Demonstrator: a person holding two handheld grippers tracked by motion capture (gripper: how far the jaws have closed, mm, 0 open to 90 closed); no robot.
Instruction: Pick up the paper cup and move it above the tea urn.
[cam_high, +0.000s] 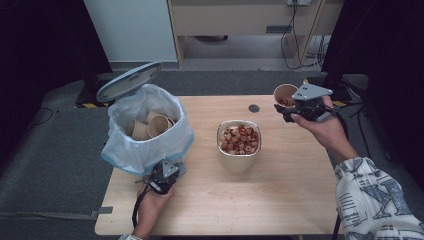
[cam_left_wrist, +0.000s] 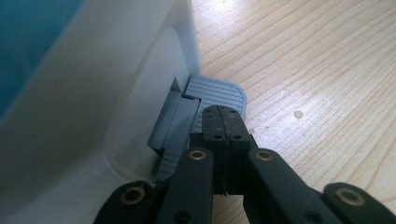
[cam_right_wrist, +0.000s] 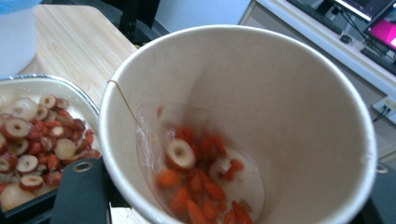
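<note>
At the lower left of the high view our left gripper (cam_high: 163, 176) presses its closed, empty jaws down on the bin's pedal (cam_left_wrist: 219, 95), and the lid (cam_high: 129, 80) stands open above the bin (cam_high: 145, 145) at the left of the table (cam_high: 280, 195). Several used cups (cam_high: 159, 124) already lie in the bag inside, so much of the clearing looks done. At the upper right our right gripper (cam_high: 286, 111) is clamped on the wall of another cup (cam_high: 285, 94), held above the table's far right corner. In the right gripper view this cup (cam_right_wrist: 243, 126) has dried fruit (cam_right_wrist: 201, 182) at its bottom. The bowl (cam_high: 239, 145) at the centre is heaped with the same fruit. We judge that what is left is to tip this cup into the bowl, then drop the empty cup in the bin.
</note>
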